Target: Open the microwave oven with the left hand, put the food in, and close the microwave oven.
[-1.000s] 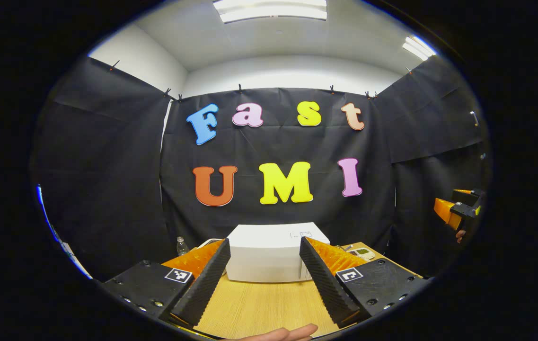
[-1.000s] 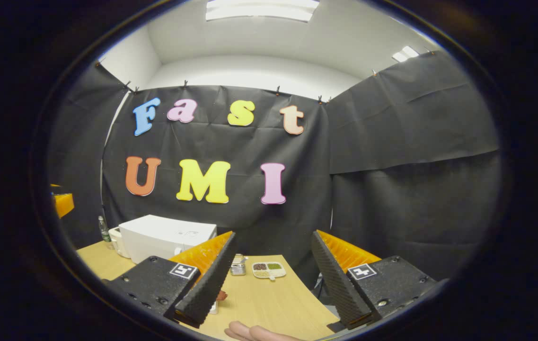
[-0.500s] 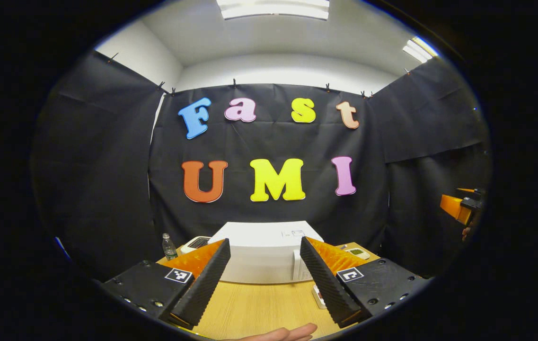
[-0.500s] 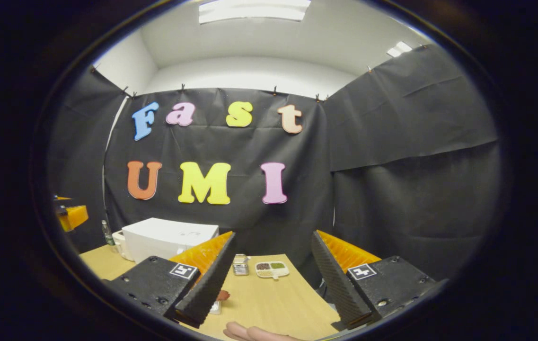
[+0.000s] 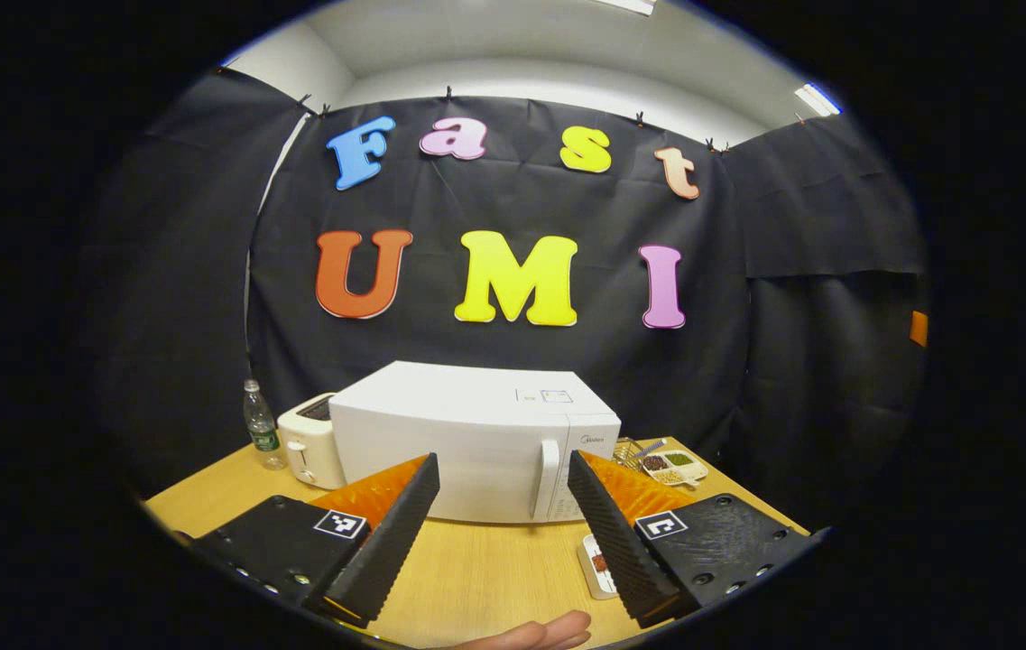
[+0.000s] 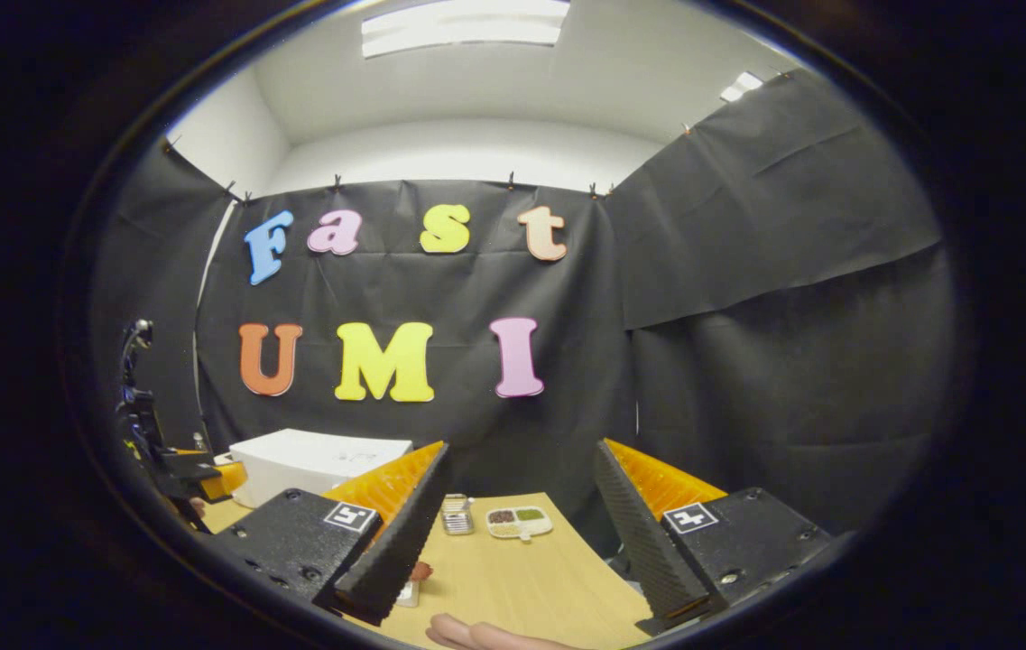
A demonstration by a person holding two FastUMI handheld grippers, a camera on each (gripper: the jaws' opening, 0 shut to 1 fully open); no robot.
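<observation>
Both claws, left gripper (image 5: 499, 519) and right gripper (image 6: 517, 524), are hanging released, the left facing the closed microwave oven (image 5: 476, 442) on the table (image 5: 485, 578)

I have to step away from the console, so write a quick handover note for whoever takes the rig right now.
Left gripper: open, empty, in the air in front of the microwave oven, roughly in line with its door handle, not touching it.
Right gripper: open, empty, above the table to the right of the oven.
Food: small tray lies on the table in front of the oven's right side.
Done: nothing yet; door shut.
Left: pull the door open with the left gripper, put the food in, close the door.
</observation>
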